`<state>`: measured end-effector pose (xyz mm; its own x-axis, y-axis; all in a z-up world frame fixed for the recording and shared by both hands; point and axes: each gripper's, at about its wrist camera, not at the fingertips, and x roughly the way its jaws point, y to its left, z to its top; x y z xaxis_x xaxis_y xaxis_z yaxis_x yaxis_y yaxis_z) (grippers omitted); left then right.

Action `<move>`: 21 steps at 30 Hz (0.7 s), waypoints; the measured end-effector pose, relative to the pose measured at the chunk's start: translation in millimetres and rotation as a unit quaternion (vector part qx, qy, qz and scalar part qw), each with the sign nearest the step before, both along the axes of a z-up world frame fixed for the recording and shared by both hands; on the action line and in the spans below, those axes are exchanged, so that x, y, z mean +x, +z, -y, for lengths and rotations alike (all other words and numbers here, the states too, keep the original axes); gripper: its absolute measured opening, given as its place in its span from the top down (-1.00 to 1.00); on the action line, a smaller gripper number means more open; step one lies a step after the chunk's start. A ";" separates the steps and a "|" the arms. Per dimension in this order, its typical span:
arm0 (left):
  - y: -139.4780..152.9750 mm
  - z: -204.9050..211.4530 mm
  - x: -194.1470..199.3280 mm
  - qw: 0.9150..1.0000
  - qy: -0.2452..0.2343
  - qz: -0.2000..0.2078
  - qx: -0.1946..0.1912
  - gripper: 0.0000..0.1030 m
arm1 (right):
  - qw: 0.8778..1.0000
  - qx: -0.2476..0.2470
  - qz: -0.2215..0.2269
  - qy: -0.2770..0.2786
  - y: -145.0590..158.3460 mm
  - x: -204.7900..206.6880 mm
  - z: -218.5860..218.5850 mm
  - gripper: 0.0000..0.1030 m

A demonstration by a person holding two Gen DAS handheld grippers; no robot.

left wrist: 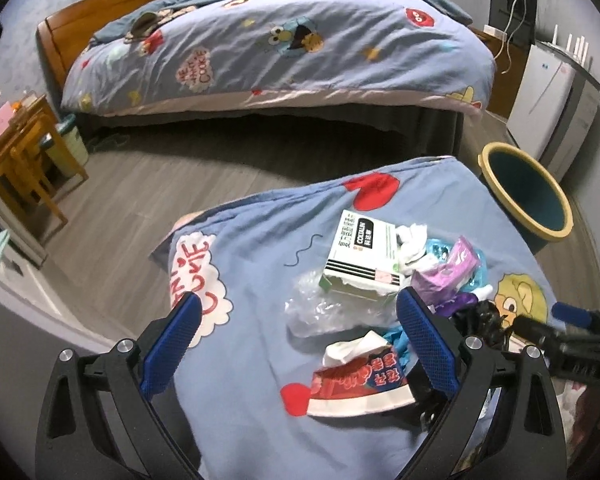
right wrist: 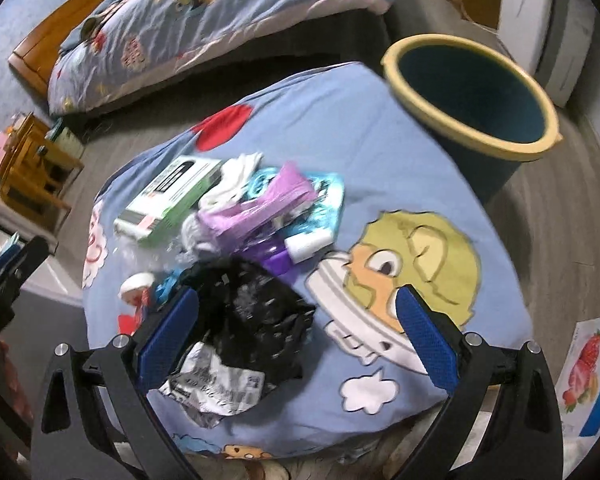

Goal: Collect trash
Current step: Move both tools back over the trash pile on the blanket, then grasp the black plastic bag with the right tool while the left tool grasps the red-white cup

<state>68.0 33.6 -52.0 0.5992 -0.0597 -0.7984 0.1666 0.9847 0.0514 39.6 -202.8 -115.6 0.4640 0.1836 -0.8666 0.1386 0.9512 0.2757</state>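
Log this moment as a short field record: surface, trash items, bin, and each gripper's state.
surface: blue cartoon-print cloth covering a raised surface
trash pile: white and green box, clear plastic wrap, purple wrapper, red printed paper cup, black crumpled bag
bin: dark bin with a yellow rim, beside the cloth's far right edge, looks empty
left gripper: open, over the paper cup and plastic wrap
right gripper: open, black bag between its fingers
collected so far: nothing visible in the bin

A home bedroom is showing: a wooden-framed bed [left wrist: 260, 52] is wearing a cartoon quilt, with a wooden chair [left wrist: 28, 148] standing nearby.
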 end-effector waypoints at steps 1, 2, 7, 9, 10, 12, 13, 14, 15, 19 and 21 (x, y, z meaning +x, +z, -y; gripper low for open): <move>-0.7 -0.2 0.6 1.000 0.001 -0.002 -0.001 -0.88 | 1.000 0.006 0.003 0.005 -0.3 -0.1 -2.8 -0.88; -1.7 -0.1 1.5 1.000 0.003 -0.004 -0.002 -0.88 | 1.000 0.013 0.006 0.011 -0.6 0.0 -5.7 -0.82; -4.9 0.4 4.1 1.000 0.004 -0.007 0.005 -0.88 | 0.998 0.042 -0.006 0.049 -11.2 10.2 -23.0 -0.15; -6.5 -0.5 5.1 1.000 0.007 -0.011 0.005 -0.88 | 0.997 0.052 -0.014 0.057 -15.1 14.0 -24.2 0.32; -6.9 -0.7 5.4 1.000 0.008 -0.012 0.005 -0.88 | 0.996 0.057 -0.016 0.059 -16.3 14.9 -24.1 0.67; -8.3 -1.1 5.9 1.000 0.008 -0.015 0.006 -0.88 | 0.996 0.063 -0.009 0.061 -12.7 16.1 -23.2 0.78; -9.3 -0.8 6.2 1.000 0.007 -0.017 0.008 -0.88 | 0.996 0.070 -0.004 0.062 -9.2 16.2 -22.2 0.88; -10.5 -0.7 6.6 1.000 0.006 -0.019 0.008 -0.88 | 0.995 0.074 0.003 0.062 -4.0 16.7 -20.9 1.00; -11.4 -1.4 7.0 1.000 0.006 -0.021 0.009 -0.88 | 0.996 0.072 0.009 0.061 -0.4 17.0 -20.4 1.00; -16.8 0.9 9.3 0.999 0.003 -0.036 0.007 -0.88 | 0.995 0.079 0.030 0.058 18.5 20.0 -12.4 1.00; -19.7 5.3 10.2 0.999 -0.003 -0.042 0.013 -0.88 | 0.993 0.091 0.038 0.057 26.8 18.9 -6.5 1.00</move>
